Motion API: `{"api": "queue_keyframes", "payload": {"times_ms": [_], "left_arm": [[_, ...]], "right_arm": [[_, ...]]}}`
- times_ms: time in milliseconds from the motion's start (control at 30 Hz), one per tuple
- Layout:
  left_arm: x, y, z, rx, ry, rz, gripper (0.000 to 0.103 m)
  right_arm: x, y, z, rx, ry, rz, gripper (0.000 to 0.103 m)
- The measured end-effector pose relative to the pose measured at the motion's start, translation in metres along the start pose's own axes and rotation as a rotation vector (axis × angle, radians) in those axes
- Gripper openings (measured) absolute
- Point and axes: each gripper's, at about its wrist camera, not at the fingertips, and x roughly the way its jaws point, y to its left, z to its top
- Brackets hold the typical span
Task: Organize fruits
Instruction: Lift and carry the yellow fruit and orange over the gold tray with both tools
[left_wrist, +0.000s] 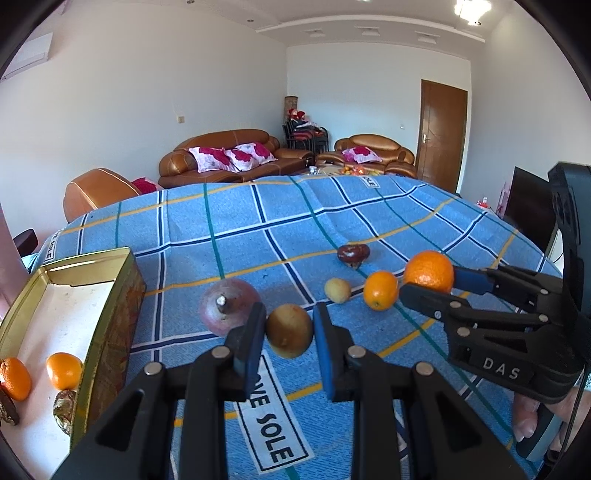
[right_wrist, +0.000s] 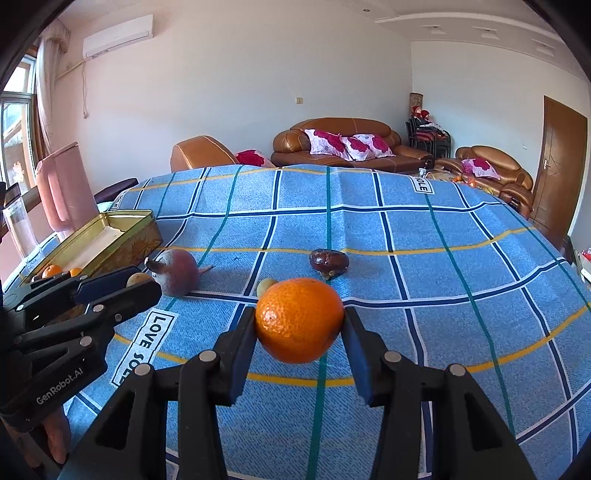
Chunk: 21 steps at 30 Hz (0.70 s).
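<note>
I am holding a brownish-yellow fruit (left_wrist: 289, 336) between the fingers of my left gripper (left_wrist: 290, 341), low in the centre of the left wrist view; the blue pads are pressing its two sides. My right gripper (right_wrist: 300, 330) is clamping a large orange (right_wrist: 300, 320) at the centre of the right wrist view, both pads touching its sides, and in both views the fruit appears to be above the blue checked cloth (left_wrist: 280, 221) covering the bench.

To the lower left of the left view, a gold tin box (left_wrist: 107, 314) is standing open with two oranges (left_wrist: 63, 370) and a foil-wrapped piece (left_wrist: 64, 410) lying inside it. A reddish-purple round fruit (left_wrist: 229, 308) is lying just beside my left finger. In the centre right of that view, a small pale yellow fruit (left_wrist: 337, 290) and a smaller orange (left_wrist: 381, 290) are sitting near each other, and a dark red-brown fruit (left_wrist: 353, 254) is lying a little above them in the frame.
</note>
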Motion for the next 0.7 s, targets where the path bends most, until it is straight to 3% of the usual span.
{"api": "queue_keyframes", "payload": {"times_ms": [700], "left_arm": [[-0.012,0.001,-0.002,-0.004,-0.051,0.015,0.027]], "right_arm": [[-0.017,0.008,-0.002,-0.033,-0.08,0.027,0.048]]}}
